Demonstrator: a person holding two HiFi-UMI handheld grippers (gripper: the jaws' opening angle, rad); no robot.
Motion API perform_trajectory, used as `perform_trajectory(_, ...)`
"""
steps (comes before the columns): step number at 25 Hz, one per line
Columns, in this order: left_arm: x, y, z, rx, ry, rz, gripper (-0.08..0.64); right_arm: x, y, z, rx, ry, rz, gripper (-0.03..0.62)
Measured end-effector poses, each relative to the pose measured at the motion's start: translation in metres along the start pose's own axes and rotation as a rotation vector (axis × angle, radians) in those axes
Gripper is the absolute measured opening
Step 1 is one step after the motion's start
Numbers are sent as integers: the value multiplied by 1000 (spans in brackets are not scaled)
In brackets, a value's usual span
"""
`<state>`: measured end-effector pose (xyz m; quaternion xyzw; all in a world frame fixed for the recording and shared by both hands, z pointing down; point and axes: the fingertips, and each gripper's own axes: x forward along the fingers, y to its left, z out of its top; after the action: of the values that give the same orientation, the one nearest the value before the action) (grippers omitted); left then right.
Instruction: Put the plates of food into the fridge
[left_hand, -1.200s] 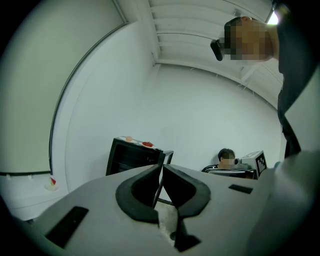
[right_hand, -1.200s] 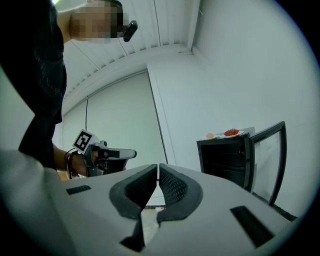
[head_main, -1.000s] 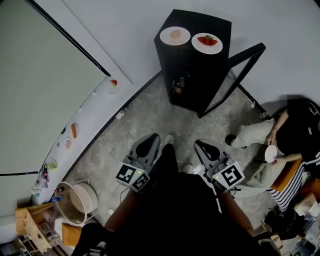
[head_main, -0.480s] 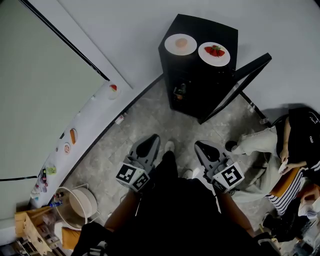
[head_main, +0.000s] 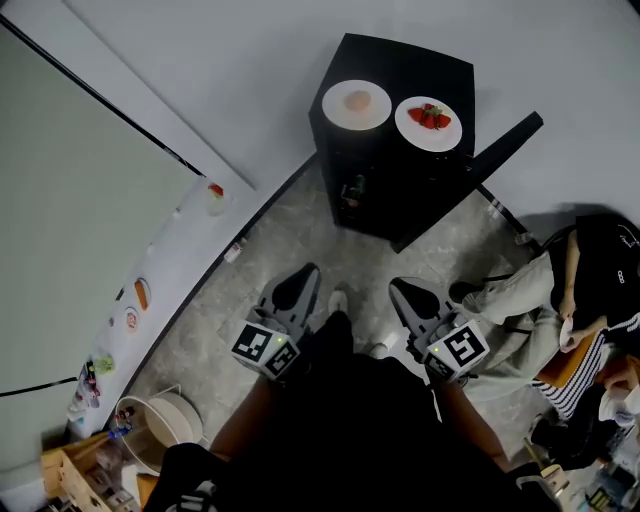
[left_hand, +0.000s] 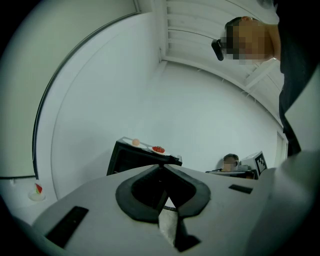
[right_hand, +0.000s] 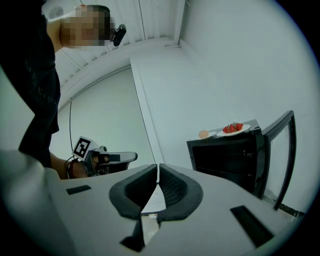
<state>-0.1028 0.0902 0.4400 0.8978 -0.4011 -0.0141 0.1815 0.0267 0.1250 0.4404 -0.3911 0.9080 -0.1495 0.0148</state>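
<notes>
A black fridge stands against the white wall, its door swung open to the right. Two white plates sit on its top: one with a pale round piece of food and one with strawberries. My left gripper and right gripper are held side by side over the floor, well short of the fridge. Both are shut and empty. In the left gripper view the jaws meet below the distant plates. In the right gripper view the jaws meet left of the fridge and the strawberry plate.
A person sits on the floor to the right of the open door. A white ledge along the left wall carries small items. A round basket and a wooden crate stand at the lower left.
The view has moved forward over the grey floor towards the fridge, and the basket has slid down the picture. Both grippers came along, still shut.
</notes>
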Motion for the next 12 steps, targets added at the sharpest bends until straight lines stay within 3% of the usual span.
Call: perform_trajectory(12,43,51,24,-23,22,-80,40,51,-27,10,30,1,-71,32)
